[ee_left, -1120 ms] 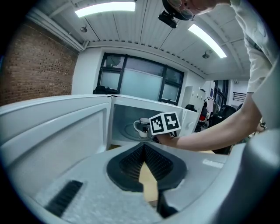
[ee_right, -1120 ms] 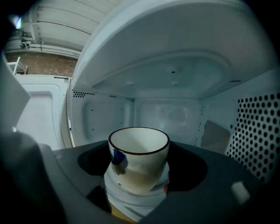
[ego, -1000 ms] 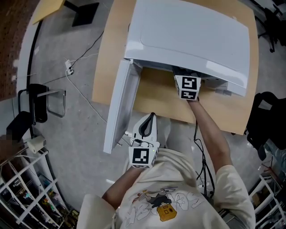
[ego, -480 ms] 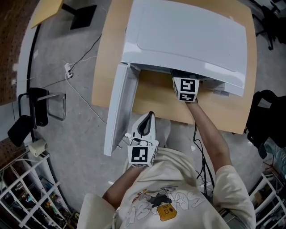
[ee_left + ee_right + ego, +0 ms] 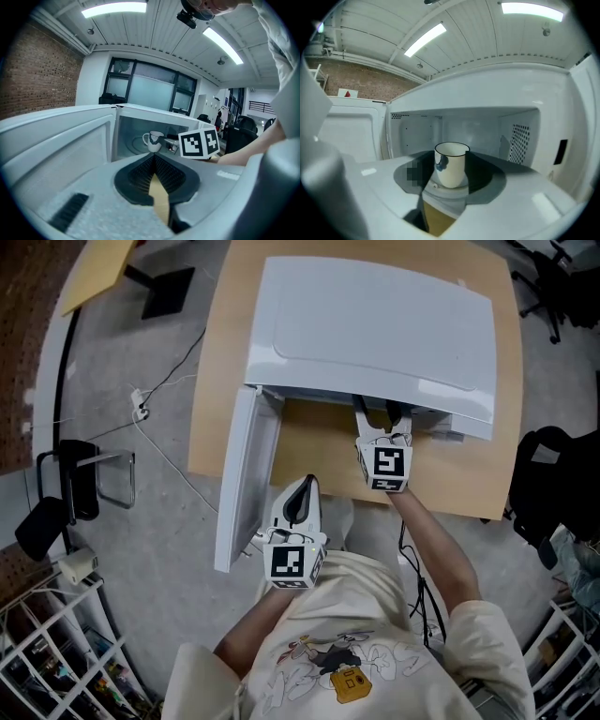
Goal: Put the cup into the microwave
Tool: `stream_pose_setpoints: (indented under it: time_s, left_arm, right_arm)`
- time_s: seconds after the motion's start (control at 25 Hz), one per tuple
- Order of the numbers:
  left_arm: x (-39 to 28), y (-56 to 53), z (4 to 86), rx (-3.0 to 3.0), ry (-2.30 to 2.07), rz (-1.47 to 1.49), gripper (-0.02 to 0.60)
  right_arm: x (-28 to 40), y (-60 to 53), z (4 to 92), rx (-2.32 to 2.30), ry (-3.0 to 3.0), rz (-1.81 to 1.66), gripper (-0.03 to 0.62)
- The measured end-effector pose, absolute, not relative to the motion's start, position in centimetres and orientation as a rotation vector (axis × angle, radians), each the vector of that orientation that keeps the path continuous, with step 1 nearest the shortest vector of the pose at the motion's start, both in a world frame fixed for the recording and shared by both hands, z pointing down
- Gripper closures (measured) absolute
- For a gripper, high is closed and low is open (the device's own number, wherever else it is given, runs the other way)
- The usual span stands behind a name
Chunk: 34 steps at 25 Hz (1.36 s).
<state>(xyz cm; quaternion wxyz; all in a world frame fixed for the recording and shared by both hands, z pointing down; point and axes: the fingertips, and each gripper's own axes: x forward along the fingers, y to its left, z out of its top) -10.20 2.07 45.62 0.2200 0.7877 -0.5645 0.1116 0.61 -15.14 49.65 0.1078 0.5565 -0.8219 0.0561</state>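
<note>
A white cup [image 5: 451, 169] with a dark rim and a blue mark stands upright on the turntable inside the open white microwave [image 5: 375, 324]. The left gripper view shows the cup [image 5: 153, 142] too; the microwave's top hides it from the head view. My right gripper [image 5: 375, 420] sits at the oven's mouth, drawn back from the cup. Its jaws are closing with nothing pressed between them, and the cup stands just beyond its fingertips. My left gripper [image 5: 302, 495] hangs shut and empty below the table's front edge, pointing at the oven.
The microwave door [image 5: 242, 479] swings out to the left, past the front edge of the wooden table [image 5: 323, 435]. On the floor lie a white cable [image 5: 159, 418] and a black chair frame [image 5: 80, 479]. A wire rack [image 5: 56, 652] stands at the bottom left.
My right gripper has pulled back out of the microwave toward me, leaving the cup inside. The left gripper has stayed where it was.
</note>
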Motion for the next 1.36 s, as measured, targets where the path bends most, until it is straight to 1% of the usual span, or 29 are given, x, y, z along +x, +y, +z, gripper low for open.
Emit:
stream_pose_setpoints:
  time_s: [0.04,0.16,0.44,0.76,1.36]
  left_arm:
    - [-10.1,2.0,45.6,2.18,-1.56,0.304,0.577]
    - [-9.8,1.6,45.3,2.186,-1.555,0.289,0.577]
    - [-8.1,0.1,44.4,2.239,-1.518,0.255,0.577]
    - [-6.5,-0.9,44.1,2.288,-1.466,0.245,0.577]
    - [-5.0,-0.9,44.2,2.344,-1.394,0.263,0.577]
  right_arm:
    - [0.7,-14.4,49.5,1.631,-2.41,0.166,0.421]
    - [1.2,-12.5,49.5,1.609,-2.384,0.196,0.581]
    - [2.9,-7.2,48.2,1.531,-2.387,0.244,0.589]
    - [4.7,-1.0,47.5,1.533,-2.365,0.38,0.589]
    - [6.1,1.2,47.4,1.624,-2.314,0.45,0.589]
